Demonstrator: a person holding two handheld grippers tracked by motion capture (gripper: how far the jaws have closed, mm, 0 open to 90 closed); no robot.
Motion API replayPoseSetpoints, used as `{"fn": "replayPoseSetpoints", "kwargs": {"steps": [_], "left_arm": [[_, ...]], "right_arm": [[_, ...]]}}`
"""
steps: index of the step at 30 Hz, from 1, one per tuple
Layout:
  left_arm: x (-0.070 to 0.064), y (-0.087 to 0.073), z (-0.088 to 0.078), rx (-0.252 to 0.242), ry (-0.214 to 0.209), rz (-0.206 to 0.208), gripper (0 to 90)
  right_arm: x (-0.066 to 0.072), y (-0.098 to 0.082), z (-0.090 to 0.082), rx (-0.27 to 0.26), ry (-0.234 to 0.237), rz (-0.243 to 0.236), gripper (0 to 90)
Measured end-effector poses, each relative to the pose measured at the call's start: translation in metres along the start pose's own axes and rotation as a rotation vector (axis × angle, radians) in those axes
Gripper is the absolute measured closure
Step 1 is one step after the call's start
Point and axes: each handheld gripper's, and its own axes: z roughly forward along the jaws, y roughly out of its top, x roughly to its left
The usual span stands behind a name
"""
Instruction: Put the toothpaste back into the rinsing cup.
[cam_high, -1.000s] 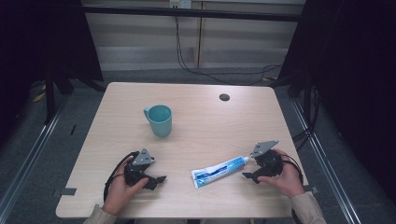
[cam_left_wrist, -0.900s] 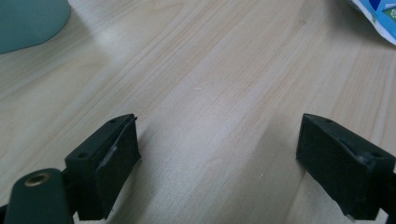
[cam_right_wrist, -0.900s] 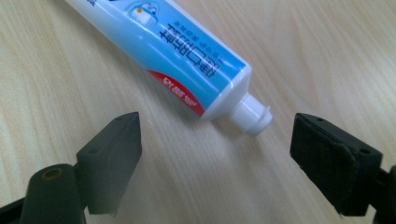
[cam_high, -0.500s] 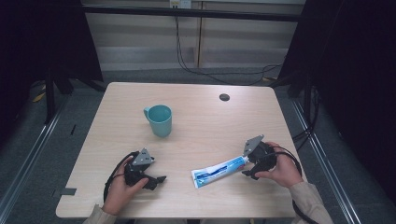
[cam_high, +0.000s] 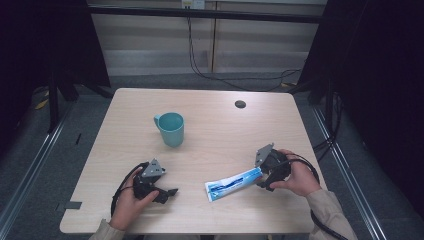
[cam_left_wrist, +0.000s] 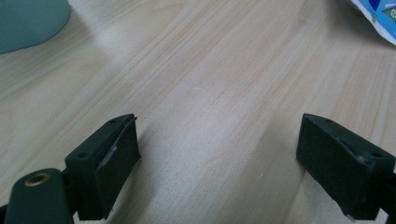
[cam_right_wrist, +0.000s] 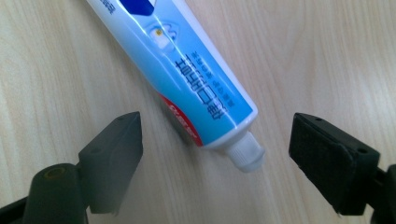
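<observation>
A blue and white toothpaste tube (cam_high: 234, 183) lies flat on the wooden table (cam_high: 215, 130), its white cap end toward the right. My right gripper (cam_high: 264, 178) is open and hovers over that cap end. In the right gripper view the tube (cam_right_wrist: 187, 74) and its cap (cam_right_wrist: 246, 154) lie between the two wide-apart jaws without touching them. My left gripper (cam_high: 169, 192) rests open near the table's front left, with bare wood between its jaws (cam_left_wrist: 215, 154). A teal mug (cam_high: 171, 128) stands upright left of centre, its base seen at the top left of the left gripper view (cam_left_wrist: 28, 21).
A small dark round disc (cam_high: 240, 104) lies near the table's far edge. Cables trail from both grippers. Grey floor and metal rails (cam_high: 30, 165) flank the table, and dark curtains hang on both sides.
My right gripper has moved left and forward over the tube's cap end, tilting downward. The left gripper, the tube and the mug have stayed put.
</observation>
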Motion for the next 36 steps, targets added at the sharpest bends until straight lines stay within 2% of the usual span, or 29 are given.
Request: {"fn": "replayPoseSetpoints", "kwargs": {"steps": [9, 11, 18, 19, 20, 25, 29, 31, 32, 36], "left_arm": [[0.0, 0.0, 0.0, 0.001, 0.0, 0.001, 12.6], [0.0, 0.0, 0.0, 0.0, 0.0, 0.0, 12.6], [0.0, 0.0, 0.0, 0.0, 0.0, 0.0, 12.6], [0.0, 0.0, 0.0, 0.0, 0.0, 0.0, 12.6], [0.0, 0.0, 0.0, 0.0, 0.001, 0.001, 12.6], [0.0, 0.0, 0.0, 0.002, 0.002, 0.001, 12.6], [0.0, 0.0, 0.0, 0.0, 0.0, 0.0, 12.6], [0.0, 0.0, 0.0, 0.002, 0.002, 0.001, 12.6], [0.0, 0.0, 0.0, 0.0, 0.0, 0.001, 12.6], [0.0, 0.0, 0.0, 0.001, 0.001, 0.001, 12.6]], "right_arm": [[0.001, 0.012, 0.01, -0.02, 0.025, -0.016, 17.4], [0.0, 0.015, 0.012, -0.026, 0.032, -0.031, 17.6], [0.001, 0.02, 0.019, -0.015, 0.078, -0.057, 24.6], [0.001, 0.02, 0.021, -0.015, 0.099, -0.058, 28.3], [0.001, 0.02, 0.021, 0.0, 0.098, -0.057, 29.1], [-0.002, 0.021, 0.024, -0.004, 0.113, -0.07, 37.5], [-0.003, 0.018, 0.021, -0.015, 0.131, -0.099, 57.1], [-0.003, 0.017, 0.021, -0.02, 0.129, -0.096, 59.8], [-0.002, 0.018, 0.019, -0.029, 0.104, -0.116, 63.7], [0.0, 0.018, 0.016, -0.048, 0.089, -0.127, 66.5]]}}
